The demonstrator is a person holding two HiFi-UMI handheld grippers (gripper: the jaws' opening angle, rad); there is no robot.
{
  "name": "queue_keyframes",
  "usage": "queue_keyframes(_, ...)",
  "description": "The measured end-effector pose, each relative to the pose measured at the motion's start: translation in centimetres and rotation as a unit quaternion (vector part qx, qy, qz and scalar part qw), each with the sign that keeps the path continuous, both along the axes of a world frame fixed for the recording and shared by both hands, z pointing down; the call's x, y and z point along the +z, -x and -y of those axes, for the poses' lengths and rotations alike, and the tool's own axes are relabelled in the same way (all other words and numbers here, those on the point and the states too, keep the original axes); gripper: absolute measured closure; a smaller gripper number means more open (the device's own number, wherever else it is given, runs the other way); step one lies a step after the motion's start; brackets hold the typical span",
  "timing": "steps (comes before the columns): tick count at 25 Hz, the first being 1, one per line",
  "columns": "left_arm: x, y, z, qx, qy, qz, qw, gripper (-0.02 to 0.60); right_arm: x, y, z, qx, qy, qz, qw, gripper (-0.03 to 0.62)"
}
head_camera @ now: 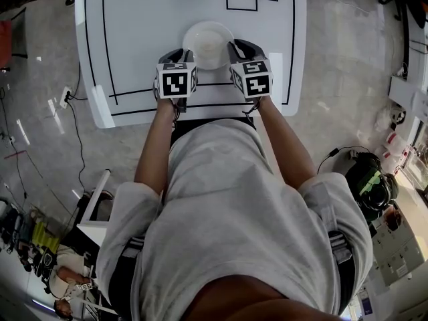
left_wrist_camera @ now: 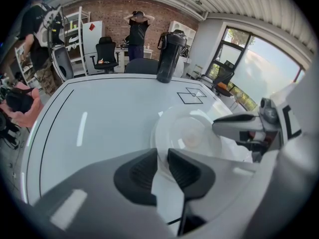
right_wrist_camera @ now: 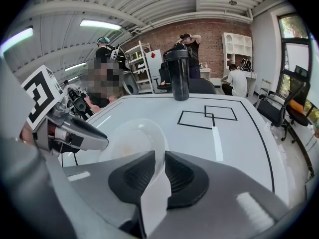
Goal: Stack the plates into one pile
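The left hand-held gripper is pinching the near-left rim of the white plate. Its jaws are standing only a sliver apart, with the rim running up between the pads. The plate is sitting directly between the two tools, over the white counter. The right hand-held gripper is mirroring that grip, nipped just as narrowly on the near-right rim.

This looks like a two-handed carry or set-down. I can't tell whether the plate is resting on the counter or riding just above it. The next move is calling for both sides to stay level and let go together.

- **Hand-held grippers:** two.
- **Plates:** one showing, and I can't tell whether others are lying under it. None is showing elsewhere.
- **Dark flask:** one, standing well beyond the jaws.
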State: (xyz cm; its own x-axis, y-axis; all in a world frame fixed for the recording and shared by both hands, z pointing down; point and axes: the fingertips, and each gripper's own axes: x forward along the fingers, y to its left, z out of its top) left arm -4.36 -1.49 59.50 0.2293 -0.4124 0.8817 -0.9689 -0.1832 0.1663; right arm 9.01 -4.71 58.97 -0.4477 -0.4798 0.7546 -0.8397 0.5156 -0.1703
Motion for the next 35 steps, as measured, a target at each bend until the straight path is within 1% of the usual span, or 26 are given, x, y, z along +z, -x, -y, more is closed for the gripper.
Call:
queue_keyframes(15,0.34,0.19,0.27,-0.011,0.007,-0.002,0.9999,0.514,0.52,0.30,0.31,-0.008,0.005,-0.007,1.000,0.539)
queue_keyframes(35,0.54,-0.16,0.58,-0.005,0.006,-0.002,1.0000,0.512,0.95,0.02,0.71,-0.009,0.003,-0.021,1.000,0.537)
